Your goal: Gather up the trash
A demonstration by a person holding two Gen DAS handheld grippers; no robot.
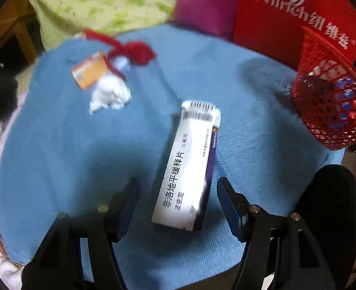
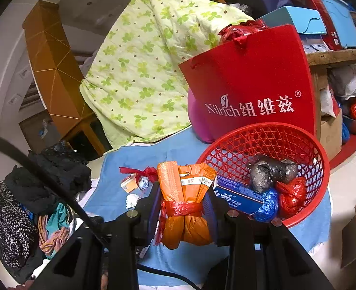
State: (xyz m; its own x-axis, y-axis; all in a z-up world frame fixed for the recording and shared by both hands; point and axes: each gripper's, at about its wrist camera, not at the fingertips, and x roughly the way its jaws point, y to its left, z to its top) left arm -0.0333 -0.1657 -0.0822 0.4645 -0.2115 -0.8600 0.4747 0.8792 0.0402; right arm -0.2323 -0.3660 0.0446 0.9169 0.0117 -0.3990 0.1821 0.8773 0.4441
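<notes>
A white-and-purple medicine box lies on the blue cloth. My left gripper is open, one finger on each side of the box, and neither pad touches it. Farther back lie a crumpled white tissue, a small orange box and a red ribbon. My right gripper is shut on an orange bundle tied with red string, just left of the red mesh basket. The basket holds a blue box and knotted grey, blue and red bags.
A red paper bag and a pink cushion stand behind the basket. A green-patterned quilt hangs at the back. Piled clothes crowd the left edge. Cluttered shelves and boxes sit at the right.
</notes>
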